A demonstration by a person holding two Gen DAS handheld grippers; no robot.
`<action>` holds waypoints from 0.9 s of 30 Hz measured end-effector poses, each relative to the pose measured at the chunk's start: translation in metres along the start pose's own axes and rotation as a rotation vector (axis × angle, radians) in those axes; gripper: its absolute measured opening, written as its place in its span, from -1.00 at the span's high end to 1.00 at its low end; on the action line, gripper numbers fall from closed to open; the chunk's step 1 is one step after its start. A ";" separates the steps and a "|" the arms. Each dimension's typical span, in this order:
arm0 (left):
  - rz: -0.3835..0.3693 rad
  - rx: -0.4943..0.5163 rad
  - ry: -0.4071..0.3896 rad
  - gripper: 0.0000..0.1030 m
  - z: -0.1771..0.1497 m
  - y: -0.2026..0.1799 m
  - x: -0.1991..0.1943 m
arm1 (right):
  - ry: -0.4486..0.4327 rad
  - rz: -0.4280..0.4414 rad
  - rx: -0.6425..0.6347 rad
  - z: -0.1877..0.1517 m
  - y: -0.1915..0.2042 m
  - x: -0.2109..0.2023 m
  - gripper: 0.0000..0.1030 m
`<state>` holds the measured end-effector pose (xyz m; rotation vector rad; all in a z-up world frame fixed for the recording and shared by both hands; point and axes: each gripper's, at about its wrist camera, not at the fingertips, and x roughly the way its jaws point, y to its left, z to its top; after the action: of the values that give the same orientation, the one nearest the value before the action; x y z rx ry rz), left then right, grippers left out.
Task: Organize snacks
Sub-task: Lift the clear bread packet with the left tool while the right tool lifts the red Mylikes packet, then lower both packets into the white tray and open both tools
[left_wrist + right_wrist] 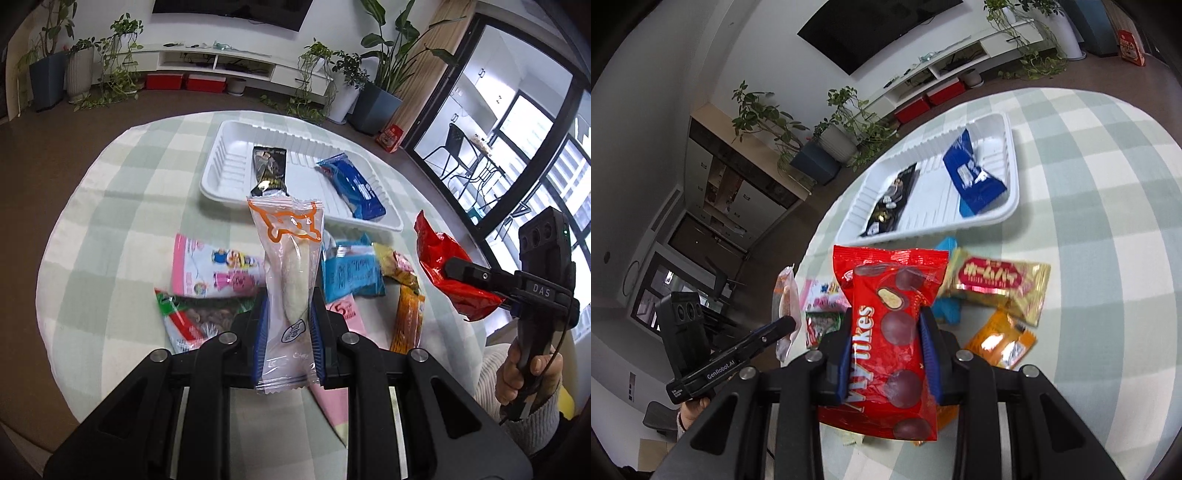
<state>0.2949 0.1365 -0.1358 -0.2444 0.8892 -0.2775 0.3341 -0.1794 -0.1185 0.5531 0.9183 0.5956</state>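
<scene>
Two packets (266,168) (352,186) — one tray (221,173).

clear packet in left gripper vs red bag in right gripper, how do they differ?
Look: the clear packet is see-through with an orange cartoon print and a pale bar inside; the red bag is opaque red with chocolate balls pictured.
Size: the red bag is wider, the clear packet slimmer.
Shared: each is pinched between blue pads, in the left gripper and right gripper, above the table's snacks.
</scene>
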 end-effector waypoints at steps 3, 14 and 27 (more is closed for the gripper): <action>-0.017 -0.006 -0.003 0.64 0.015 0.003 0.008 | -0.011 0.005 0.007 0.012 -0.002 0.001 0.32; -0.004 0.008 -0.009 0.64 0.080 0.017 0.047 | -0.030 0.006 -0.003 0.071 -0.003 0.027 0.32; 0.066 0.028 0.039 0.64 0.137 0.044 0.125 | 0.033 -0.058 -0.027 0.123 -0.016 0.102 0.32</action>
<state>0.4838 0.1481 -0.1578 -0.1844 0.9297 -0.2341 0.4905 -0.1438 -0.1262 0.4923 0.9530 0.5658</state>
